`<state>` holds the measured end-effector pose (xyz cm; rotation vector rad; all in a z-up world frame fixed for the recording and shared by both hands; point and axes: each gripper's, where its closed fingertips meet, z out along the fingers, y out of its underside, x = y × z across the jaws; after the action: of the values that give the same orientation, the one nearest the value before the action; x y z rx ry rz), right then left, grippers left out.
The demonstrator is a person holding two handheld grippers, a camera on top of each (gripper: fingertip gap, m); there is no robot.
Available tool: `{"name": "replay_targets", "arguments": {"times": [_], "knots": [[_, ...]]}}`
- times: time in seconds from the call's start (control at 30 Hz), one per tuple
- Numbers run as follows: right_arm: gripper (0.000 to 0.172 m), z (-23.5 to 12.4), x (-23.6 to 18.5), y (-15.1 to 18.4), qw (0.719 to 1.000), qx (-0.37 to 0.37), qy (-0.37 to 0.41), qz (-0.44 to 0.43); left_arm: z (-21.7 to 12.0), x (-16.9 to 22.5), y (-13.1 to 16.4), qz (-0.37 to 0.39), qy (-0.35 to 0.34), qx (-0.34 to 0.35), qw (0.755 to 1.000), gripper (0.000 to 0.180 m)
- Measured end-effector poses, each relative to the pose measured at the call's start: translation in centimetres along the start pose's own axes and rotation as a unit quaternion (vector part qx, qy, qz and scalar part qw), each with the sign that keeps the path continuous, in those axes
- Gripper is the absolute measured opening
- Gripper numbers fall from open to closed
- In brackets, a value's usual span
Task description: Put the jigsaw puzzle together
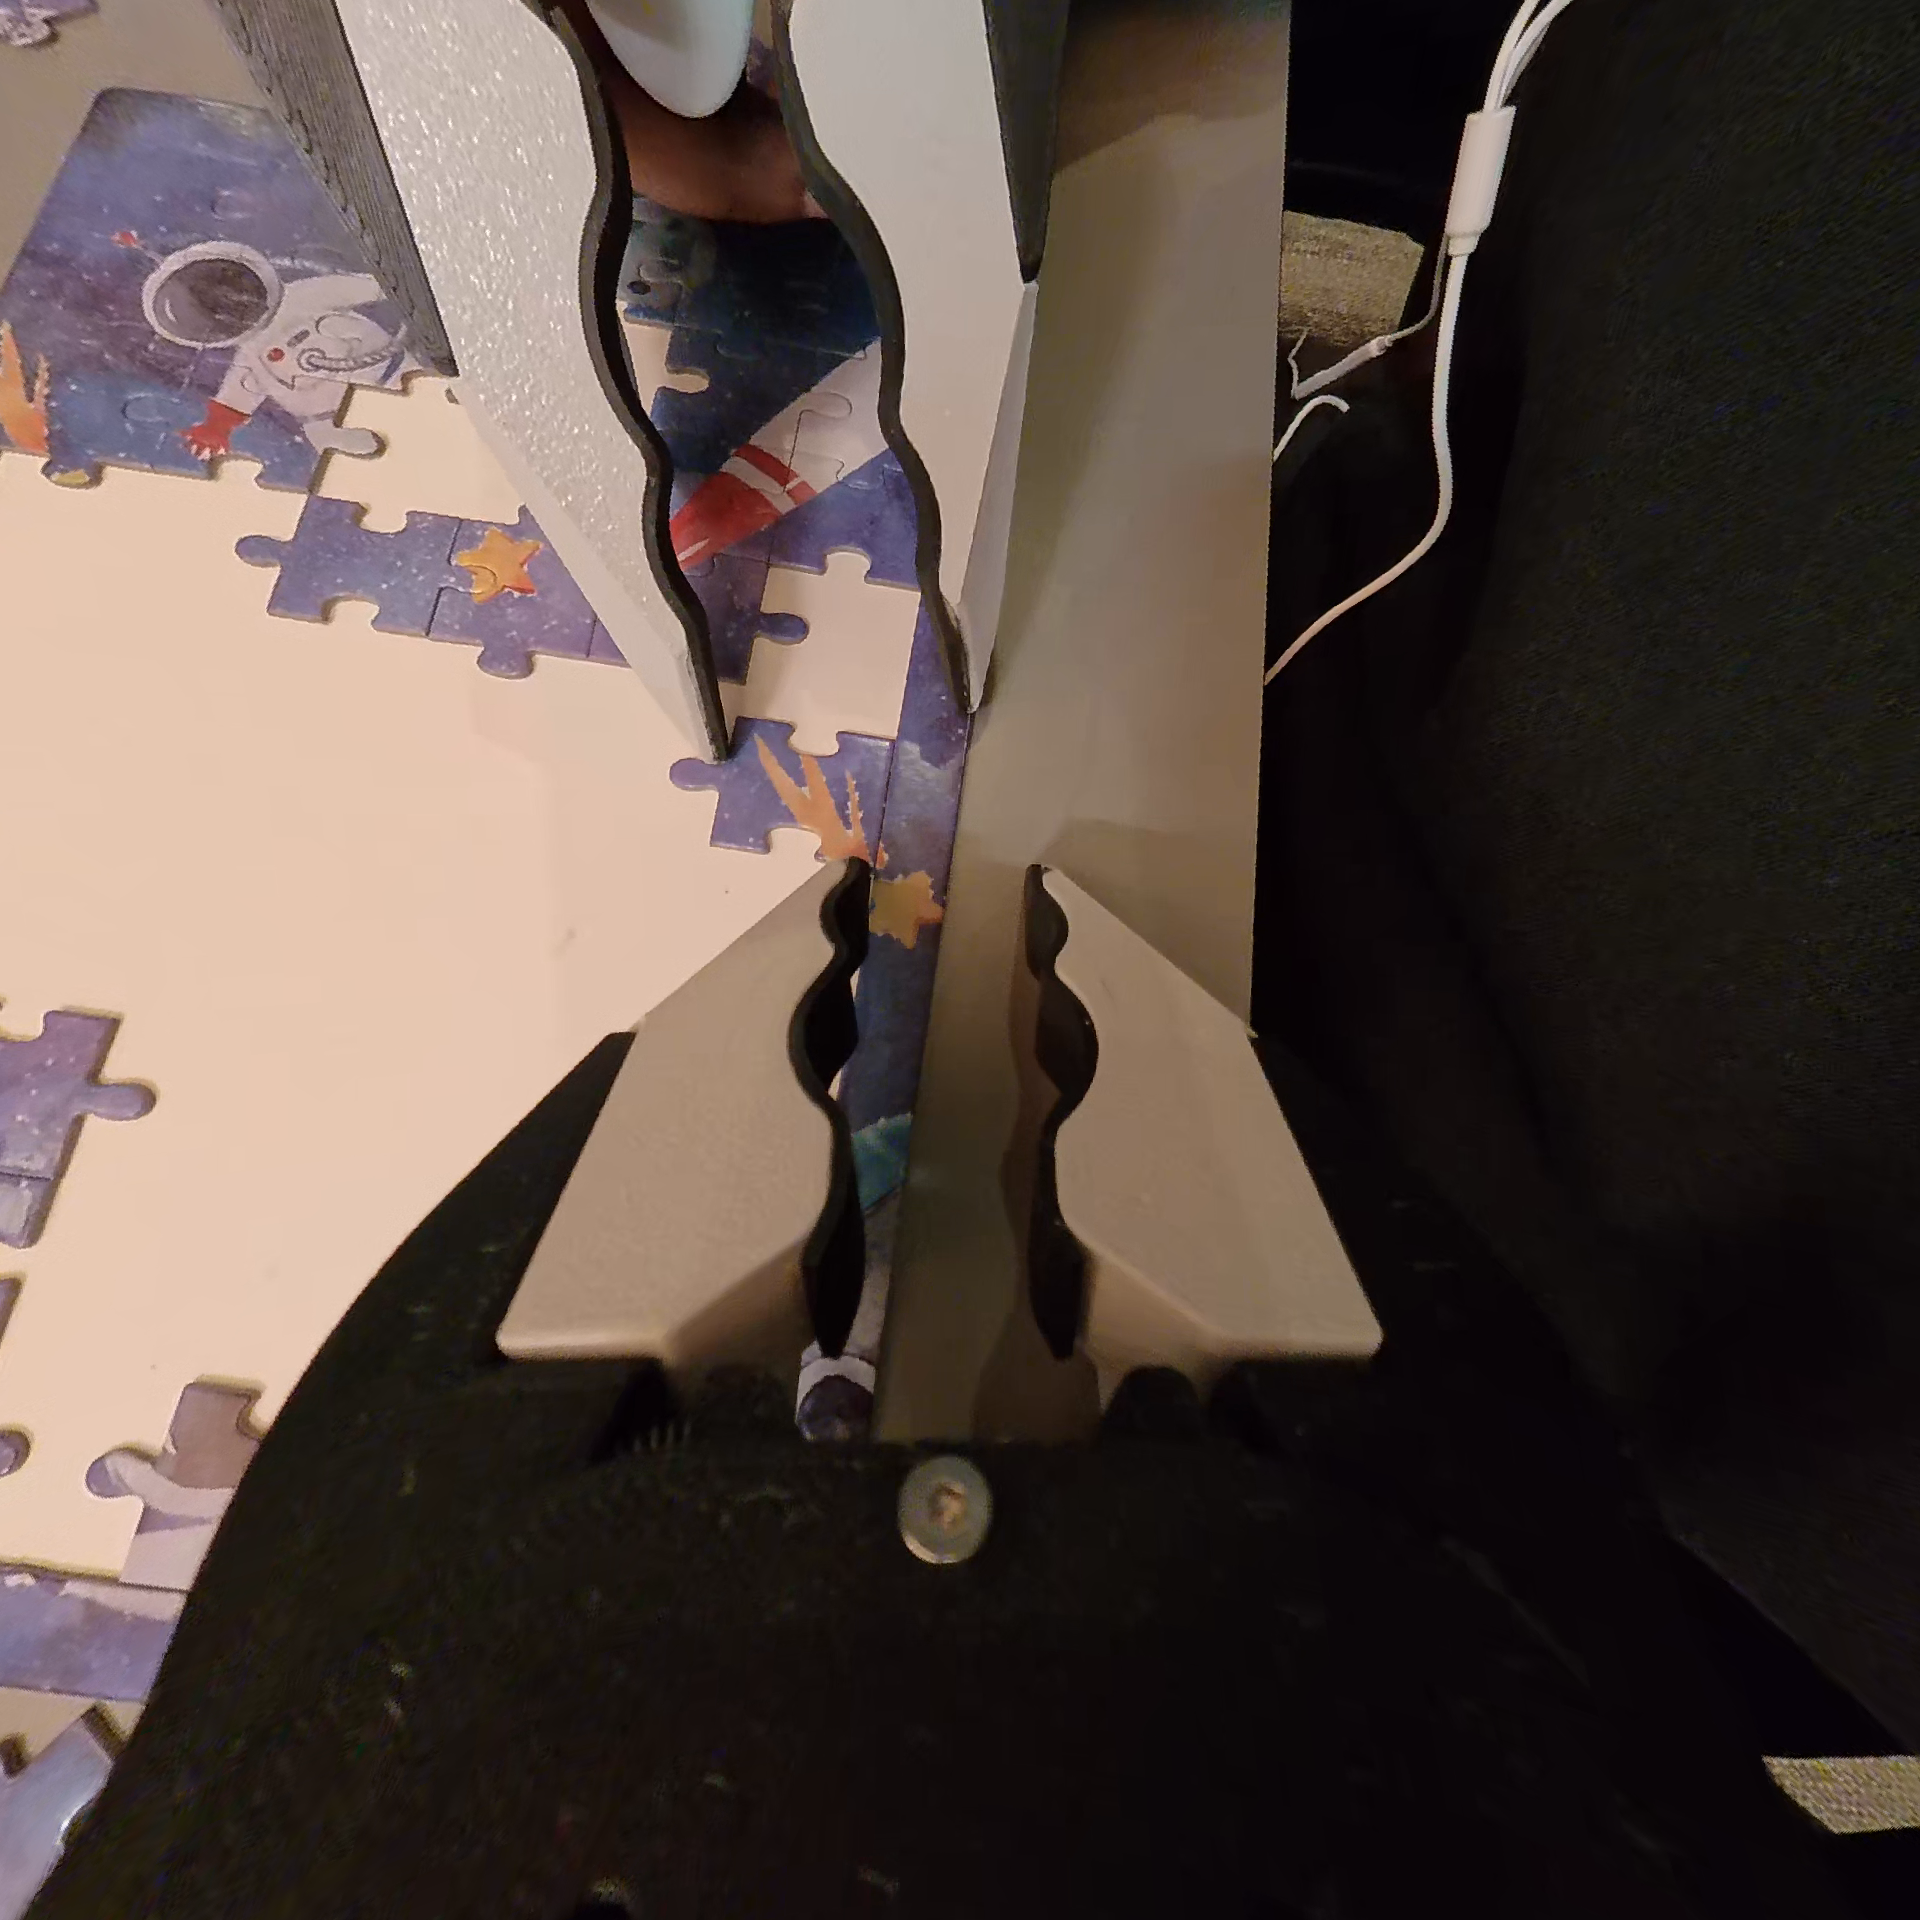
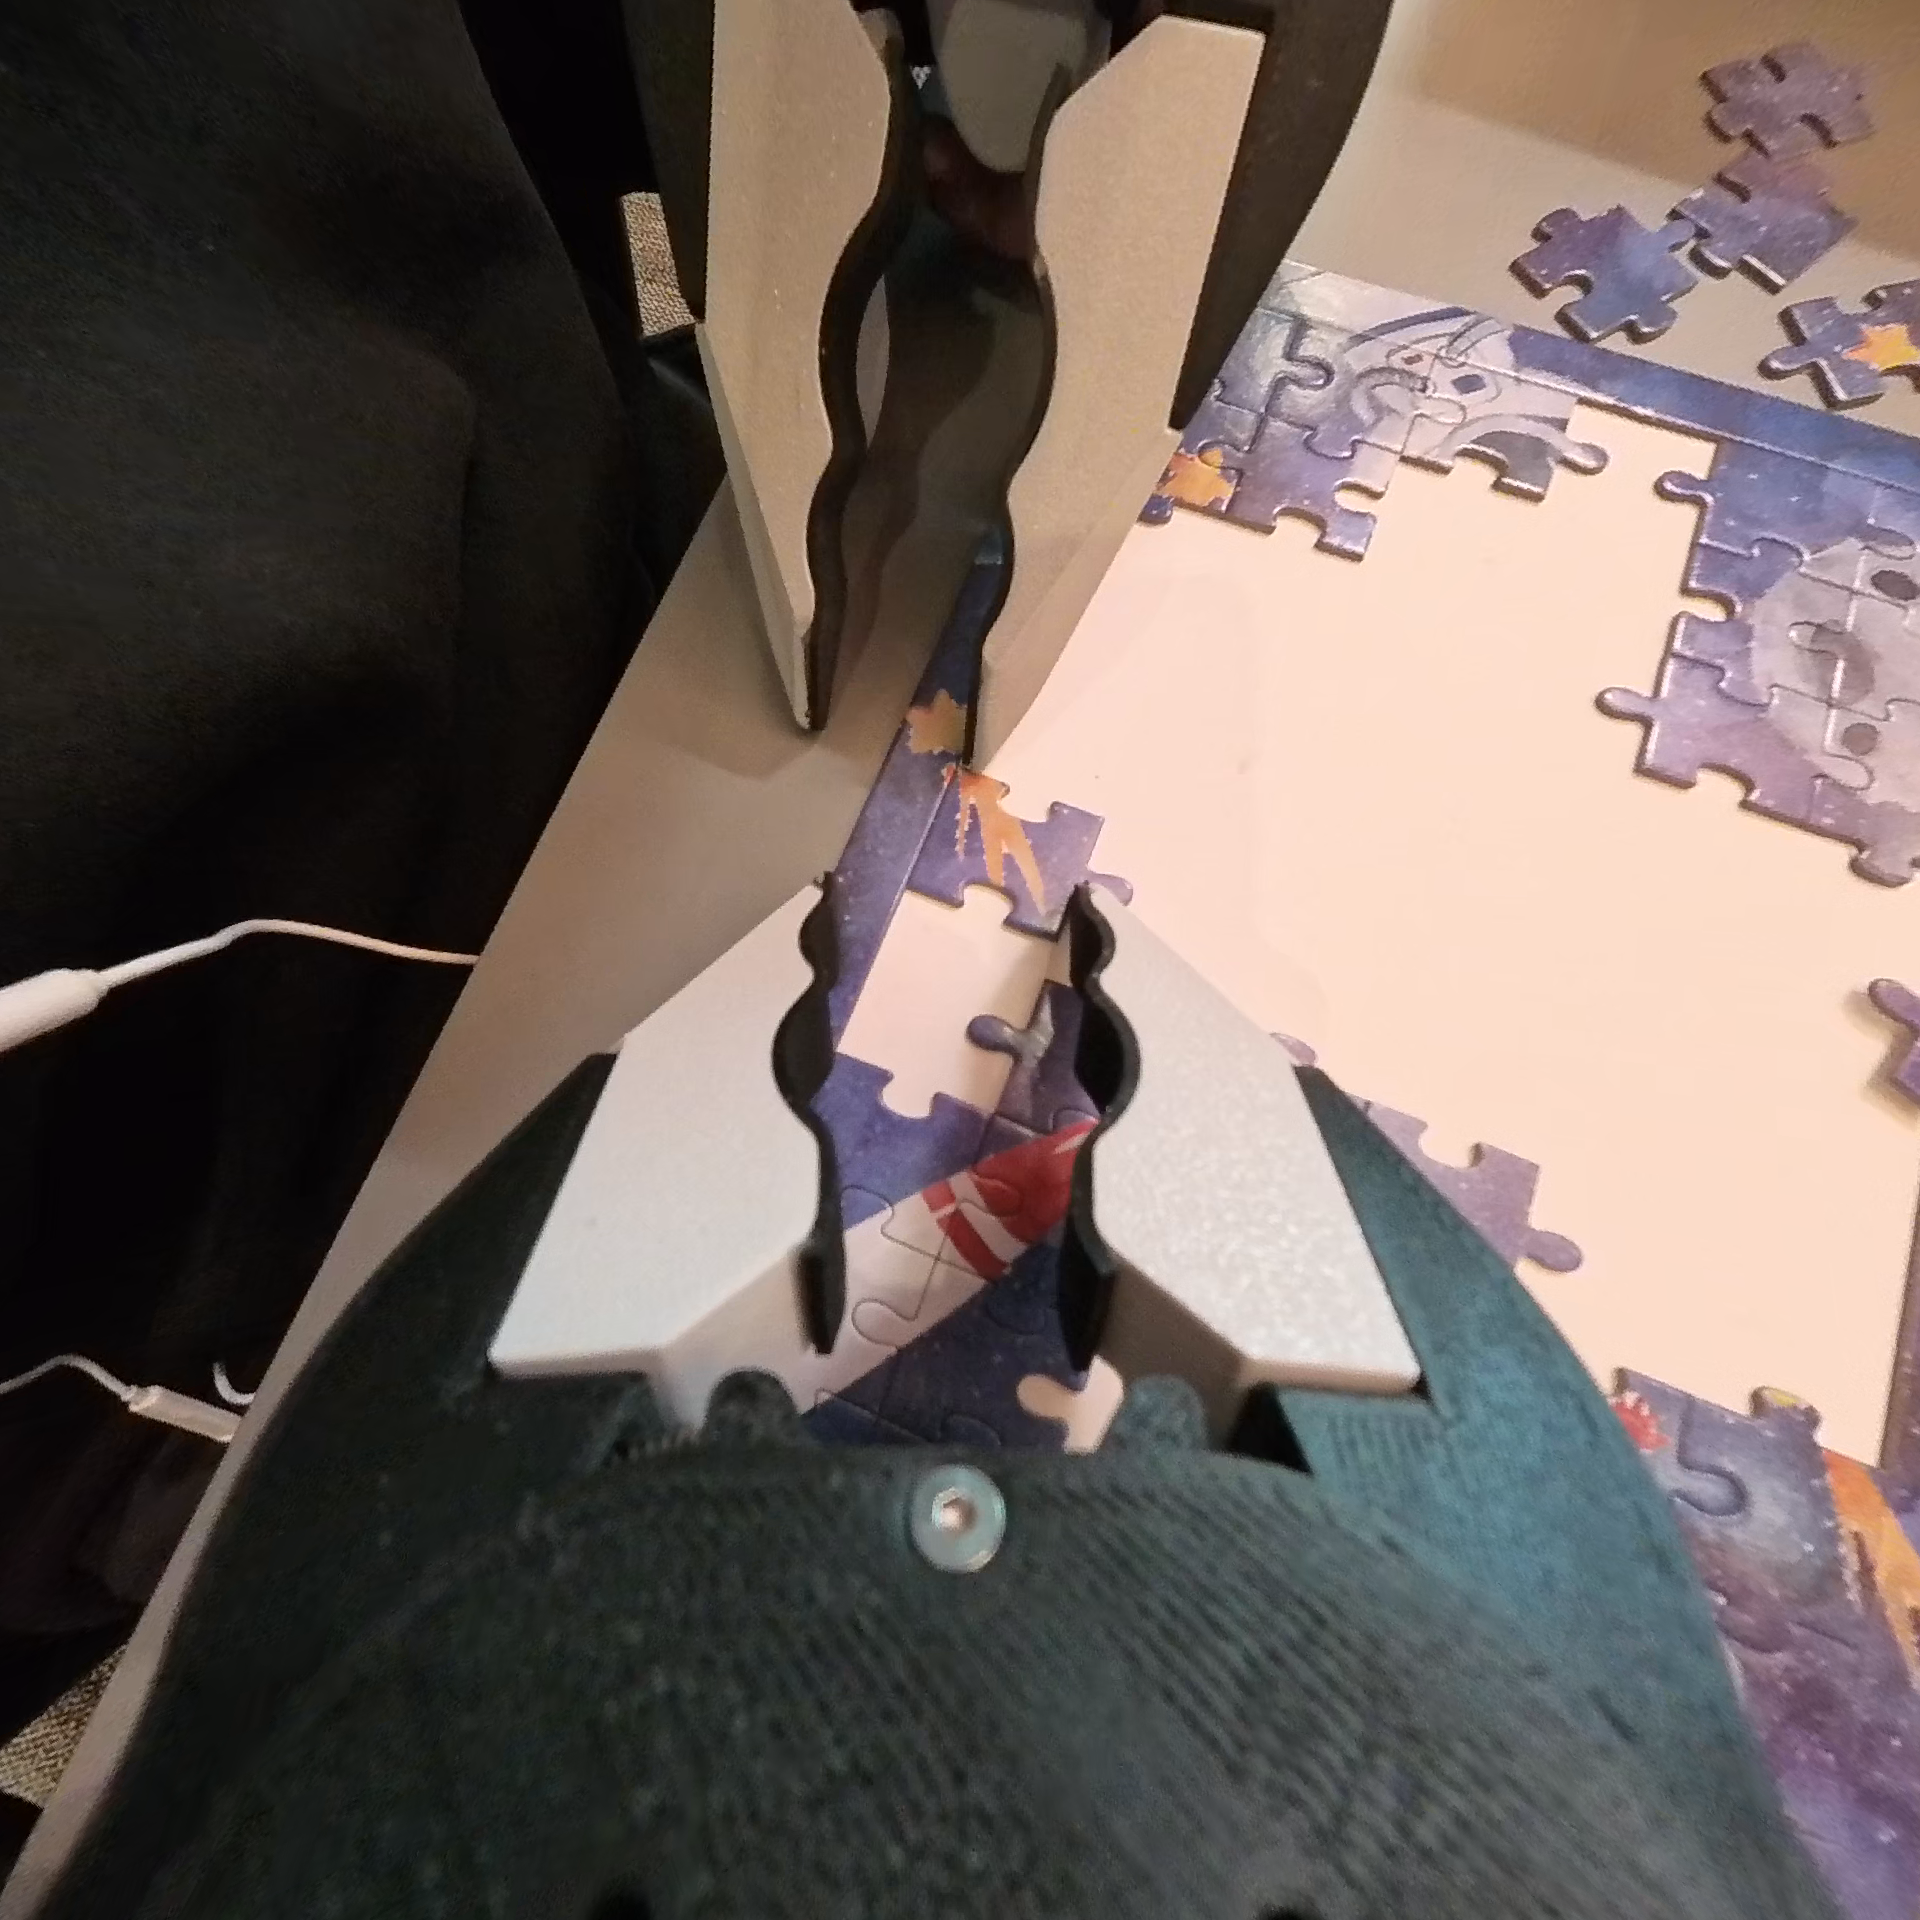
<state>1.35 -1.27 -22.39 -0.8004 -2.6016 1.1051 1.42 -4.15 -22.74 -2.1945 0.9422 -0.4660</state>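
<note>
Left wrist view: left gripper [image 1: 945,883] low over the table's near edge, fingers narrowly parted, nothing pinched — just straddling the purple puzzle frame border [image 1: 920,831] and the grey table edge [image 1: 1122,623]. Right gripper [image 1: 847,717] facing in from the top, fingertips down around the same border, left one touching or just above the comet piece [image 1: 790,800]. Astronaut section [image 1: 239,343] off to the left, rocket section [image 1: 758,488] between the far fingers, white cable [image 1: 1444,343] against dark cloth on the right.

Right wrist view: right gripper [image 2: 951,899] parted a bit wider, bare, hovering over the frame border [image 2: 883,862] and comet piece [image 2: 1013,842] — rocket section [image 2: 987,1205] visible between its fingers. Left gripper [image 2: 888,717] opposite, one fingertip on the border by the gold star [image 2: 935,722]. Loose pieces [image 2: 1704,218] top right, moon section [image 2: 1797,665] at right.
</note>
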Motion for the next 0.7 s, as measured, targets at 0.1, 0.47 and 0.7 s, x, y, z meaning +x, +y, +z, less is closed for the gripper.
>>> {"name": "replay_targets", "arguments": {"times": [0.1,0.47,0.7], "knots": [[0.043,0.0,0.0,0.0,1.000,0.000,0.000,0.000,0.0,0.0,0.0,0.001,0.000,0.000,1.000,0.029],[0.042,-0.1,0.0,0.0,1.000,0.001,0.000,0.001,-0.1,0.1,0.0,-0.001,0.002,0.001,1.000,0.030],[0.043,-1.5,0.5,-1.6,0.998,0.060,0.003,0.009,-2.2,-1.0,-1.6,-0.020,-0.009,0.084,0.996,0.033]]}}
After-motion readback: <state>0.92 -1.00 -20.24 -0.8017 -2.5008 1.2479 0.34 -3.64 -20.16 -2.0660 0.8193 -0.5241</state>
